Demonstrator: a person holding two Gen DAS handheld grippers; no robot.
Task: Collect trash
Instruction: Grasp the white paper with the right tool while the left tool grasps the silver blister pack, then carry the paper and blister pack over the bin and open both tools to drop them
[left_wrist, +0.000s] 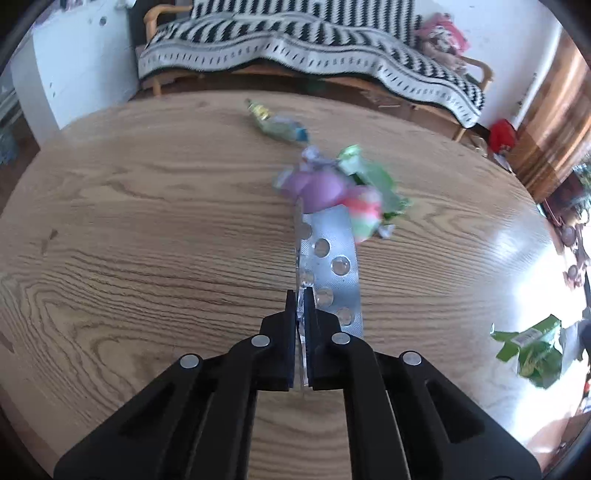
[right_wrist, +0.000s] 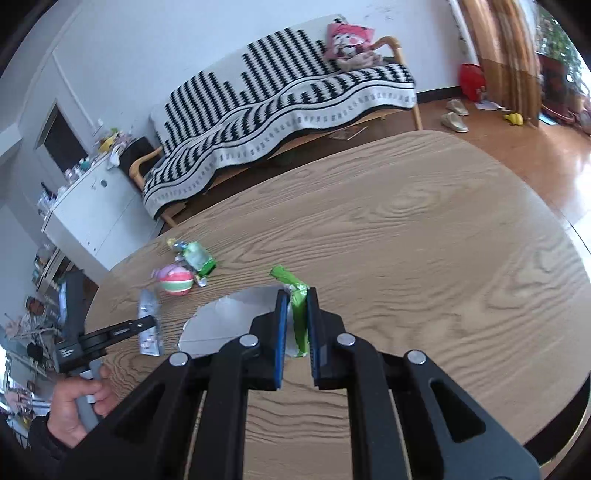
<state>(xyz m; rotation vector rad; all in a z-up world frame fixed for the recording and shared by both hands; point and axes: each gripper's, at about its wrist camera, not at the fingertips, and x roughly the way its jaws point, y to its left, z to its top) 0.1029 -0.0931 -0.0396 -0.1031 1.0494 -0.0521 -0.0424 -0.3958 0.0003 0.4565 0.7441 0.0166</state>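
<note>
The left hand-held gripper (left_wrist: 300, 295) is clamped on a silver blister pack (left_wrist: 328, 254), with both jaws pressed flat against the near end of the strip; the pack stands on its edge and reaches away toward 12 o'clock over the wooden bench (left_wrist: 147, 221). In the right wrist view this same gripper comes in from 9 o'clock, low and nearly level above the bench, and a bare hand (right_wrist: 79, 398) with a dark sleeve grips its handle from below. The right hand-held gripper (right_wrist: 297, 295) is closed on a green wrapper (right_wrist: 297, 314), which is squeezed upright between the two blue pads, its top end sticking out toward 11 o'clock. Just behind these jaws, toward 10 o'clock, a torn silver-grey sheet (right_wrist: 229, 321) is seen; whether it belongs to the green wrapper I cannot tell. Beyond the tip of the blister pack, at 1 o'clock in the left wrist view, a small pile of wrappers (left_wrist: 343, 192) lies on the bench, purple, pink-striped and green, blurred. Farther on, at 12 o'clock, a crushed plastic bottle (left_wrist: 277, 123) lies on its side near the far edge. Behind the bench stands a sofa with a black-and-white striped blanket (left_wrist: 295, 48).
</note>
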